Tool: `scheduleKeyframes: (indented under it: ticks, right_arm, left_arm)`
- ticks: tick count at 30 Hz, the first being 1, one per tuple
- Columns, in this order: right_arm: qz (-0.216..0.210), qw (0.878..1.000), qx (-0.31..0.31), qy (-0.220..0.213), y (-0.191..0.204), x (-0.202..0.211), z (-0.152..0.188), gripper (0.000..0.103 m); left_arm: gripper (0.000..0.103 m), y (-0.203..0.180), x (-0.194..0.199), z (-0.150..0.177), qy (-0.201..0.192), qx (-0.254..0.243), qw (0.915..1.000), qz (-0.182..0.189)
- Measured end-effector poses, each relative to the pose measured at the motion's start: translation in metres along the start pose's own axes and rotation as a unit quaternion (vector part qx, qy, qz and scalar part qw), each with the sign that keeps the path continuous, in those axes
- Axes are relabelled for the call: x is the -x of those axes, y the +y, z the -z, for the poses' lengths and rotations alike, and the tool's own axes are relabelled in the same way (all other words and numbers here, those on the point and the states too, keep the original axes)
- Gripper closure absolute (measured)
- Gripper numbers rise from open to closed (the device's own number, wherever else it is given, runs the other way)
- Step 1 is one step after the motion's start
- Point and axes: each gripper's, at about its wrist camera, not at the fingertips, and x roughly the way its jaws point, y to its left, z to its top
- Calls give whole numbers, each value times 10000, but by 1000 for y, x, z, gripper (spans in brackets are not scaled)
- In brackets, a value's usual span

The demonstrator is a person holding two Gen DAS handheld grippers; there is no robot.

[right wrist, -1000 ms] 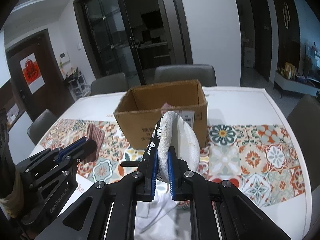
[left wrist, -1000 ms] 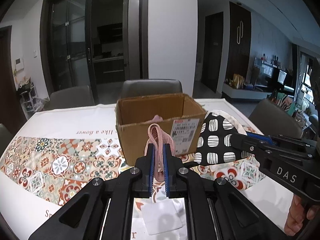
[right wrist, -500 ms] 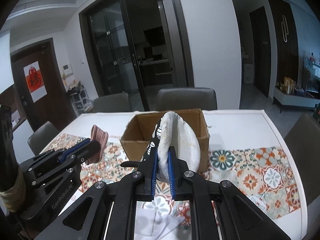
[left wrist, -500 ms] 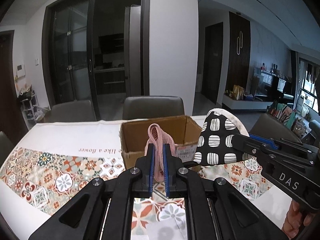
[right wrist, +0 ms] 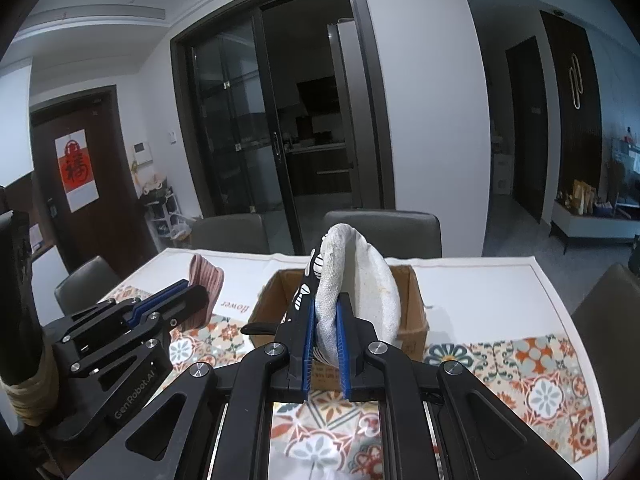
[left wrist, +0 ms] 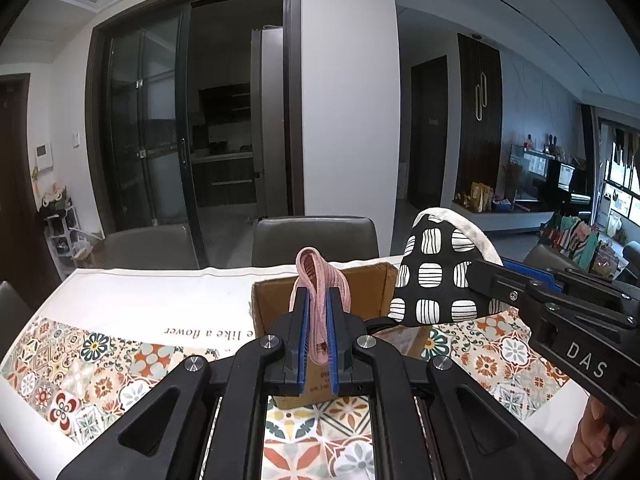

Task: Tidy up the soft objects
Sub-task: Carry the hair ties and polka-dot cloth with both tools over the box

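Observation:
My left gripper is shut on a pink ribbed cloth, held in the air in front of an open cardboard box. The cloth also shows in the right wrist view. My right gripper is shut on a black-and-white patterned cloth with a white lining, held above the near side of the box. That cloth also shows at the right of the left wrist view.
The table wears a floral tile-pattern cloth. Grey chairs stand along the far side and at both ends. A white item lies on the table under the right gripper.
Both grippers have risen with their cloths. The box now sits lower and farther in both views, and the box interior is less visible.

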Motion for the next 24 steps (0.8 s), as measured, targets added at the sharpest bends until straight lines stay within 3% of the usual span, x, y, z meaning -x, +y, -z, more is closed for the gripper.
scheduleKeyframes:
  ticks: [13,24]
  right_arm:
    - [-5,9999,92,-55,-2,-30,-17,91]
    - [-58,9998,157,110,-6,-70,-15,91]
  left_arm:
    - [93,7,-34,-11,-50,-69,9999,-58]
    - [93,12,-77,-7,182,-11,9997,-137]
